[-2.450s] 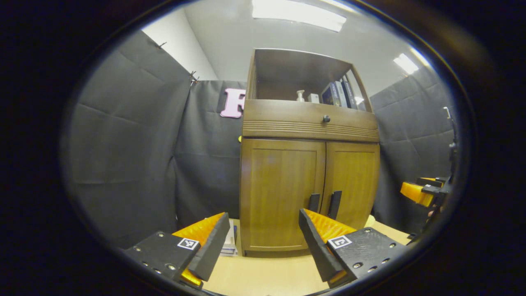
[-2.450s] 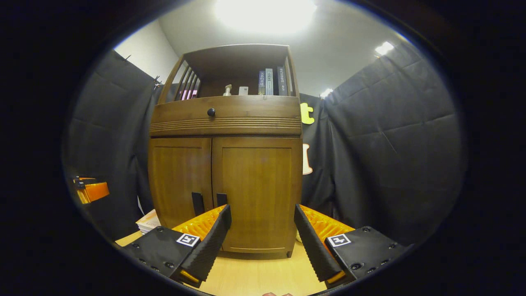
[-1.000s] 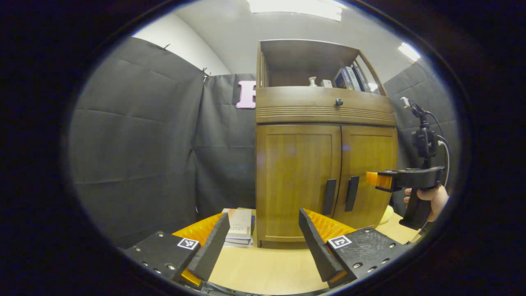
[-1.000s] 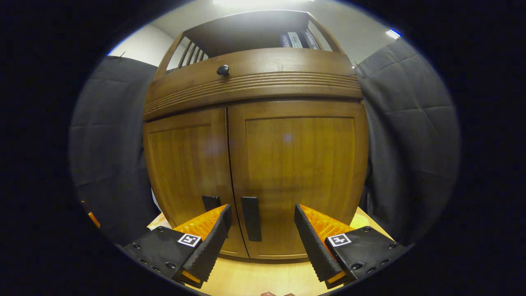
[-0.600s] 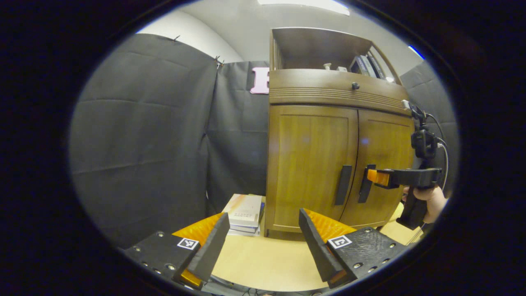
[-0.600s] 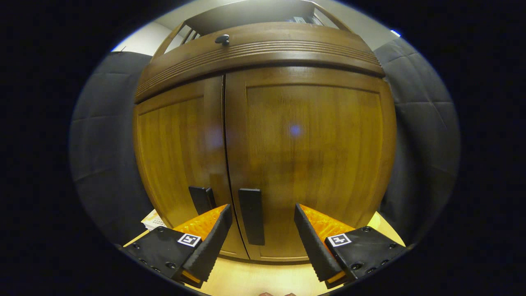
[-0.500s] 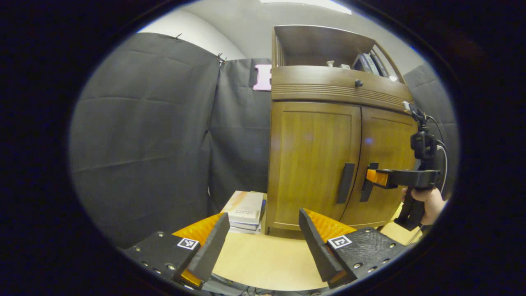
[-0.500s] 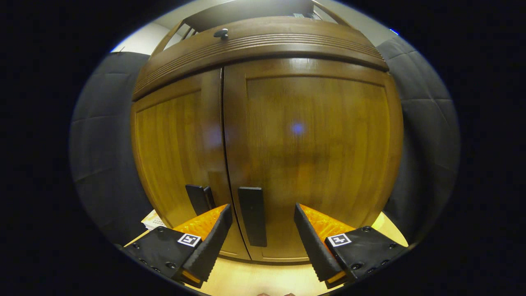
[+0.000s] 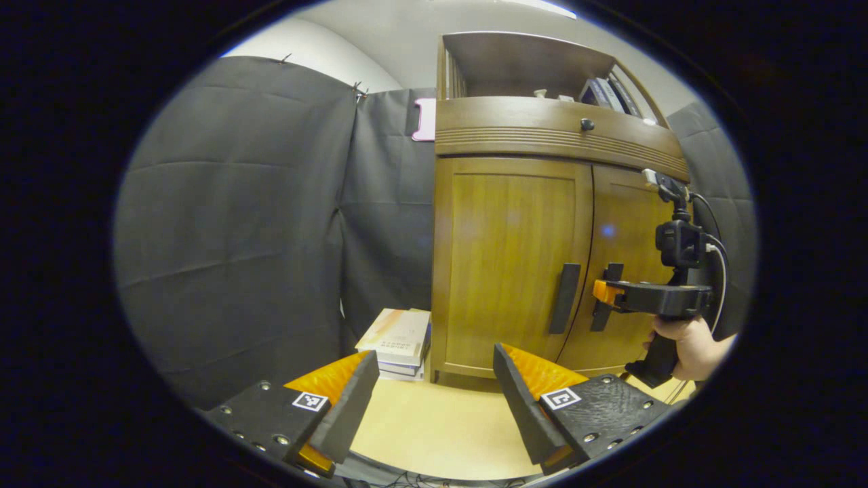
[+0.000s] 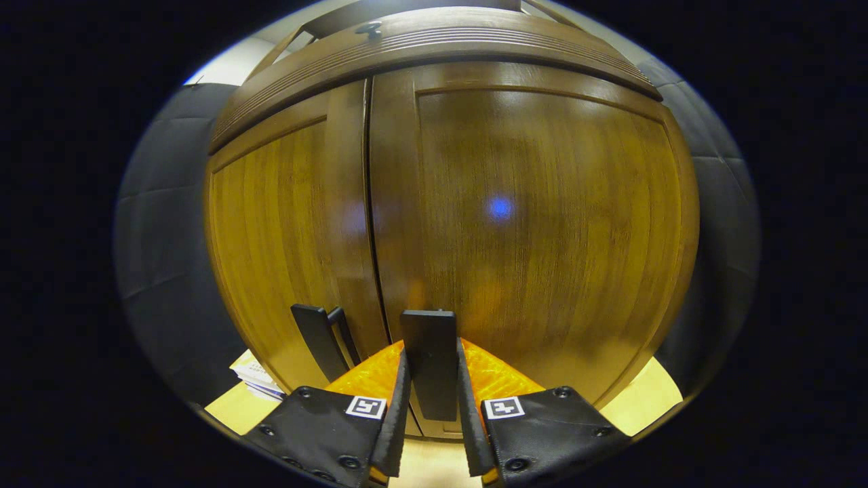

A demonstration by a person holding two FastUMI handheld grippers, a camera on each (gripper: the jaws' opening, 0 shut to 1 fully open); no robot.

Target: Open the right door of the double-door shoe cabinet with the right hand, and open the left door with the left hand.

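Note:
The wooden shoe cabinet has both doors closed. In the right gripper view its right door looms close, and my right gripper is shut on that door's black handle, one finger pressing each side. The left door's black handle stands just to the left. In the left gripper view my left gripper hangs open over the table, well short of the left door and its handle. There the right gripper, held by a hand, sits at the right door's handle.
A stack of books lies on the light wooden table left of the cabinet. Above the doors run a drawer with a knob and an open shelf with books. Black cloth walls surround the booth.
My right gripper moved in and shut on the right door's handle; it was open before. The left gripper drifted a little, staying open. Both doors remain closed.

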